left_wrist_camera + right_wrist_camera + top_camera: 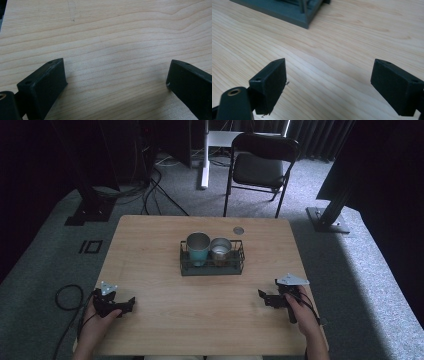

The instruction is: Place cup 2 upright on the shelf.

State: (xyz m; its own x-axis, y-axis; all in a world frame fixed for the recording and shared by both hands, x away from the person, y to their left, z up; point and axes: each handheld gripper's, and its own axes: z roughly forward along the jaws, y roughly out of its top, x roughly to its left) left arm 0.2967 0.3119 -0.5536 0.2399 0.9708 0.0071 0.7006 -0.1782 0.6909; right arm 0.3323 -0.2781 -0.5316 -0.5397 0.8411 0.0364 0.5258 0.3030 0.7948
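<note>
Here we hold both grippers spread and empty on the pale wooden surface [150, 270]. The dark wire basket [212, 268] lies ahead, between them, nearer our right gripper [266, 298] than the left gripper [128, 303]. It carries a teal metal cup [198, 249] touching a shorter steel cup [220, 249].

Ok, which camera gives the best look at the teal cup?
The high view: the teal cup stands whole in the wire basket, beside a metal cup. The right gripper view catches just a basket corner; the left gripper view looks at bare table.
</note>
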